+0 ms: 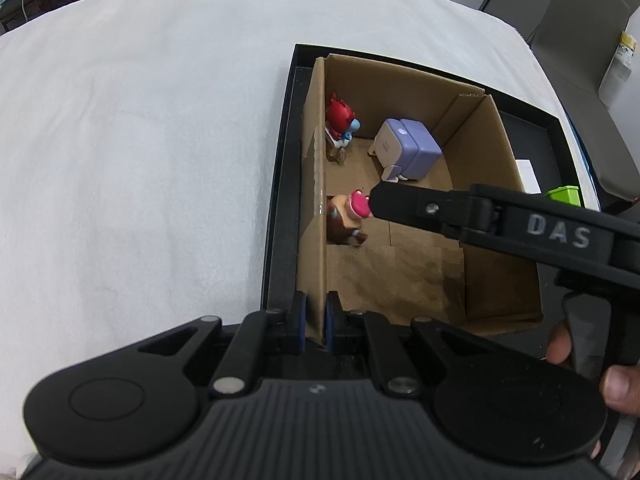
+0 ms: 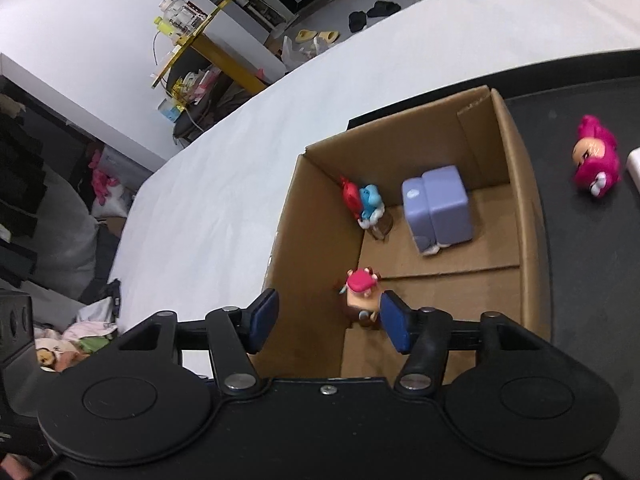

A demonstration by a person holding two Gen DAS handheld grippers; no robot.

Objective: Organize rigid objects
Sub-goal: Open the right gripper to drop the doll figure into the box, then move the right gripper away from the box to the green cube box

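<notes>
Blue pads on the right tool (image 2: 329, 322) stand apart, nothing pressed between them, with the little brown figure in a pink cap (image 2: 362, 294) standing on the box floor just inside the right-hand pad. Looks released, so that toy seems to be parked. Over on the other side, the left tool (image 1: 316, 322) is clenched on the near wall of the cardboard box (image 1: 316, 184), holding it steady. Deeper in, a red-and-blue figure (image 2: 362, 202) stands by the side wall and a purple block toy (image 2: 438, 206) sits near the far wall. Outside, on the black tray (image 2: 592, 264), a pink figure (image 2: 596, 164) lies waiting. Risk now, I'd say: the pad is so near the capped figure that pulling out could clip and topple it. If the left tool lets go, the box may slide.
</notes>
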